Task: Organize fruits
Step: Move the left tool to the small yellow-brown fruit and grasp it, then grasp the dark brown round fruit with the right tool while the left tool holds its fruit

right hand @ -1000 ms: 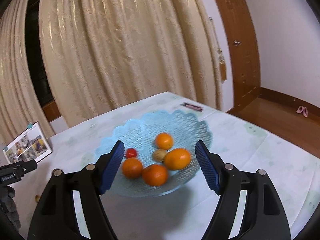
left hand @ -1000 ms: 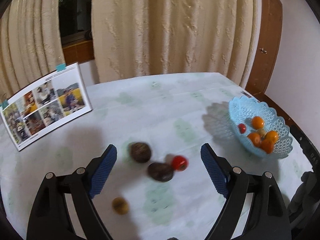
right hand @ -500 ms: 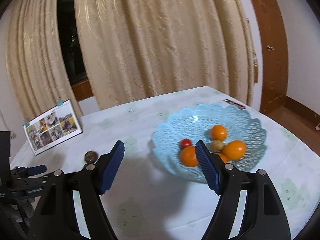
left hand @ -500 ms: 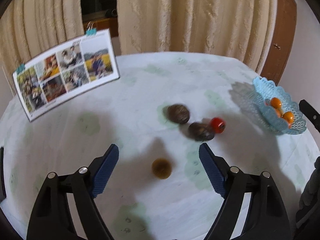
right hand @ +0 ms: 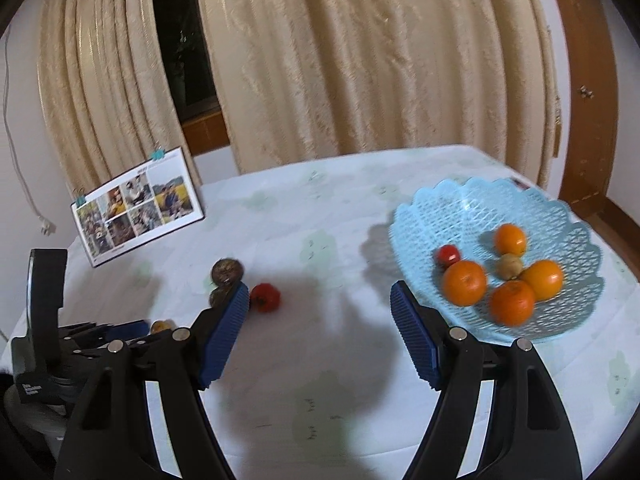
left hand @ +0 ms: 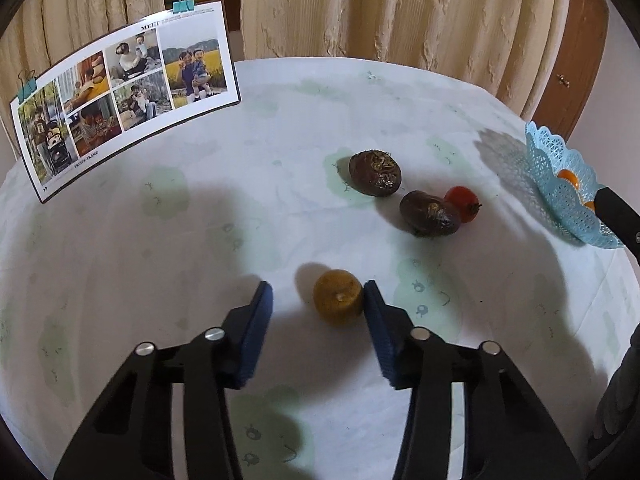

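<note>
Left wrist view. The left gripper (left hand: pixel 318 300) is low over the tabletop (left hand: pixel 160 248), jaws open and straddling a small yellow-brown fruit (left hand: pixel 338 297). The right blue pad appears to touch the fruit's side; the left pad stands apart from it. The fruit is round, matt and slightly dimpled, resting on a smooth pale cloth with faint green print. Beyond it lie two dark, wrinkled, egg-shaped fruits (left hand: pixel 375 173) (left hand: pixel 429 213), the nearer touching a glossy red tomato (left hand: pixel 463 204). The blue basket (left hand: pixel 560 188) sits at the far right edge. A clipped photo card (left hand: pixel 124 92) stands at the back left.

Judgement: the step in hand is the grasp of the yellow-brown fruit. It sits off-centre, so closing as placed would likely push it sideways before the far pad meets it. Shifting the gripper right to centre it, then closing gently across its widest part, should prevent rolling or bruising.

Right wrist view. The right gripper (right hand: pixel 320 300) hangs above the tabletop with jaws open and empty, ribbed blue pads well apart. The basket (right hand: pixel 472 204), a rigid plastic lattice with scalloped rim, holds four oranges, one small red fruit and one small tan fruit. The tomato (right hand: pixel 265 297) lies just beyond the left pad. This view is slightly blurred.
</note>
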Demonstrator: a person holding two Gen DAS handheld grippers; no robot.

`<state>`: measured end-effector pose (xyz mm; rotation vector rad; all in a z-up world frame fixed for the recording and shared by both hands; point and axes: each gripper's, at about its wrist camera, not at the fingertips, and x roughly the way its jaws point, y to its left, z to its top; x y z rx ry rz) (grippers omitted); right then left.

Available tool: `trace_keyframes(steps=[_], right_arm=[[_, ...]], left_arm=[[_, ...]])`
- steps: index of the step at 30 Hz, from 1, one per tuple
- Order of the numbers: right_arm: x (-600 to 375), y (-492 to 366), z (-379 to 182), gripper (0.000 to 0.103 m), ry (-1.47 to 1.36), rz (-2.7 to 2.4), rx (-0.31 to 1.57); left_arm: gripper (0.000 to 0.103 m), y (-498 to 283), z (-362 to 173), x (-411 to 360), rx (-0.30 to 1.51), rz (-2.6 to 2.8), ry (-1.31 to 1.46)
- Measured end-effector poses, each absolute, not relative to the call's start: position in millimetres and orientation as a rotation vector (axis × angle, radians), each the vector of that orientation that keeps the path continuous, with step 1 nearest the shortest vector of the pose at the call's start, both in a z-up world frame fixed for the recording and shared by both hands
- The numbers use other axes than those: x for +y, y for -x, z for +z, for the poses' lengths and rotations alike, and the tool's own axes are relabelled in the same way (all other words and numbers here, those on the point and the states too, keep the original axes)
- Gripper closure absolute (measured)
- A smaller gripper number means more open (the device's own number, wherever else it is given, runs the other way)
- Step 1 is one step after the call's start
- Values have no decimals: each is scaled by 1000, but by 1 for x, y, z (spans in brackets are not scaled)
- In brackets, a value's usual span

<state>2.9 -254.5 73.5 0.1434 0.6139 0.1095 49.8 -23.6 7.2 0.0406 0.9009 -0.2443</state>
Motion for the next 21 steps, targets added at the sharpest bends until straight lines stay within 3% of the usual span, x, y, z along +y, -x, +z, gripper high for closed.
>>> trace_keyframes(steps=[4,15,21], right_arm=[[-242,-13,71,28,-140,167,656],[-203,-44,55,28,-121,296,758],[-178,-59,46,43,-70,360,796]], left_arm=[[77,-49,8,-25,899,-272,-32],[77,-42,31,-18,841,-242,-22],[77,-39,40,-11,812,-224,-18]])
